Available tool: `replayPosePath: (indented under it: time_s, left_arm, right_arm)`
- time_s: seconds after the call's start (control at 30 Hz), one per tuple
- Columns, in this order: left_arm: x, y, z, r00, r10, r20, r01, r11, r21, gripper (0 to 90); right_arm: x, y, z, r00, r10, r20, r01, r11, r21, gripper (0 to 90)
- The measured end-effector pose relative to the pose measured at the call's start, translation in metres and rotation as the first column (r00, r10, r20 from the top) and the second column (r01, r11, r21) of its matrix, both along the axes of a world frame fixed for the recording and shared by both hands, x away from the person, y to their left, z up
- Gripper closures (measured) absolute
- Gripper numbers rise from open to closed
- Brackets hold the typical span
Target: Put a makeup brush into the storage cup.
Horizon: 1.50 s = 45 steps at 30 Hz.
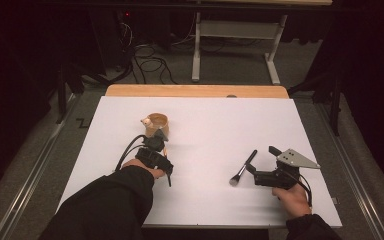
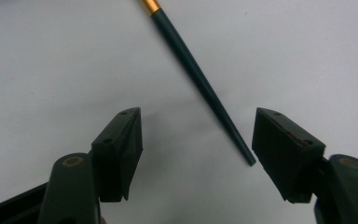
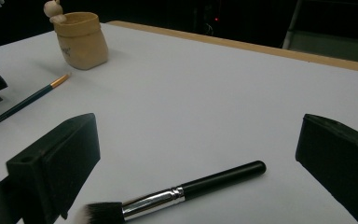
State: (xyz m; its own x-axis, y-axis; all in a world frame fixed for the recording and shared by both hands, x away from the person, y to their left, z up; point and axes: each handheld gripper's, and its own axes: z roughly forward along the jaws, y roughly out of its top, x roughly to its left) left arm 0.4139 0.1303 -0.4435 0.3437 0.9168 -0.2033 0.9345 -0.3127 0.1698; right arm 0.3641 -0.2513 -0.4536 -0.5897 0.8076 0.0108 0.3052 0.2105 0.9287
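The table cover [image 1: 215,135] is plain white. The makeup brush [image 3: 182,191] is black with a silver band. The thin brush [image 2: 200,79] looks dark teal, gold-banded. The cup [image 3: 81,39] is tan.

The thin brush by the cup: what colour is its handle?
The thin brush has a dark green handle with a gold band; the left gripper view shows it best.

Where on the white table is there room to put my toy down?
The widest bare patch is the middle of the white table, between the tan cup and the makeup brush. The far right corner is bare too. It is crowded near the cup, where the thin brush lies by the left claw.
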Motion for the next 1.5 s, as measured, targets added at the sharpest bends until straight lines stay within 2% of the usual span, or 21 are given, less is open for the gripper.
replayPosePath:
  time_s: [0.2, 0.4, 0.77, 0.9, 0.97, 1.27, 1.5]
  left_arm:
    - [0.002, -0.007, -0.003, 1.0000, -0.005, 0.001, 0.005, 0.9998, 0.021, 39.2]
    - [0.002, -0.016, -0.006, 1.0000, -0.002, -0.005, 0.002, 0.9997, 0.024, 46.3]
    - [0.002, -0.023, -0.010, 0.9998, -0.017, -0.012, 0.018, 0.9983, 0.055, 51.1]
    - [-0.004, -0.027, -0.012, 0.9986, -0.044, 0.030, 0.041, 0.9933, 0.108, 55.5]
    - [-0.005, -0.028, -0.012, 0.9980, -0.047, 0.042, 0.042, 0.9921, 0.118, 57.4]
    - [-0.006, -0.027, -0.012, 0.9967, -0.065, 0.049, 0.059, 0.9904, 0.125, 61.3]
    - [-0.005, -0.021, -0.012, 0.9961, -0.070, 0.054, 0.063, 0.9909, 0.119, 70.4]
  right_arm:
    - [0.000, 0.000, 0.000, 1.0000, 0.000, -0.001, 0.000, 1.000, 0.000, 0.5]
    - [0.000, 0.000, 0.000, 1.0000, 0.001, 0.000, -0.001, 1.000, 0.000, 0.5]
    - [0.000, 0.000, 0.000, 1.0000, 0.000, -0.001, 0.000, 1.000, 0.001, 0.6]
    - [0.000, 0.000, 0.000, 1.0000, 0.002, -0.002, -0.002, 1.000, -0.002, 0.5]
    - [0.000, 0.000, 0.000, 1.0000, 0.002, -0.003, -0.002, 1.000, -0.002, 0.6]
    - [-0.001, 0.000, 0.000, 1.0000, 0.002, -0.002, -0.002, 1.000, 0.000, 0.6]
    - [0.000, 0.000, 0.000, 1.0000, 0.002, -0.005, -0.002, 1.000, -0.002, 0.6]
